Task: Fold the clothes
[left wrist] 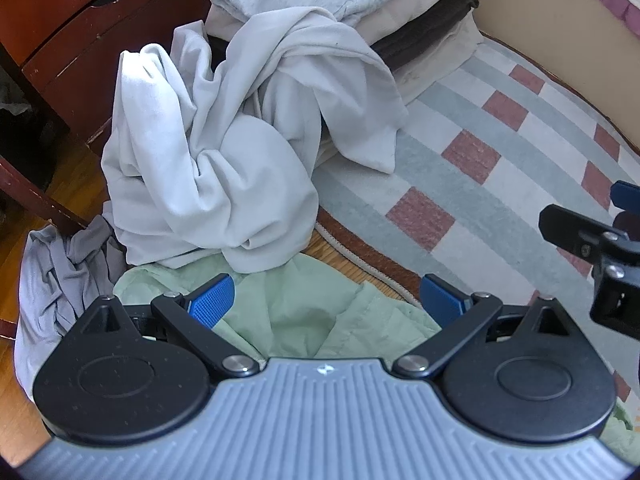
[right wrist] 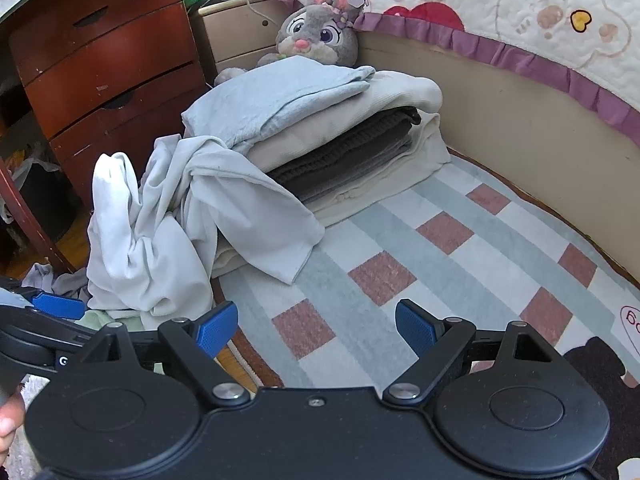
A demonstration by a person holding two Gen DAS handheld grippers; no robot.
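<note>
White garment (left wrist: 208, 152) crumpled in heap; left gripper (left wrist: 326, 300), right gripper (right wrist: 316, 328) spread, empty.

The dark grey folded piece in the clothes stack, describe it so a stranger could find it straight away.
Find the checked rug beside the bed. At its far end sits a folded stack. The dark grey piece is sandwiched in the middle, ribbed, the only dark layer among pale ones.

left gripper (left wrist: 326, 300): grey ribbed body | right gripper (right wrist: 316, 328): black body | fingers (right wrist: 218, 326): blue pads, silver screws
</note>
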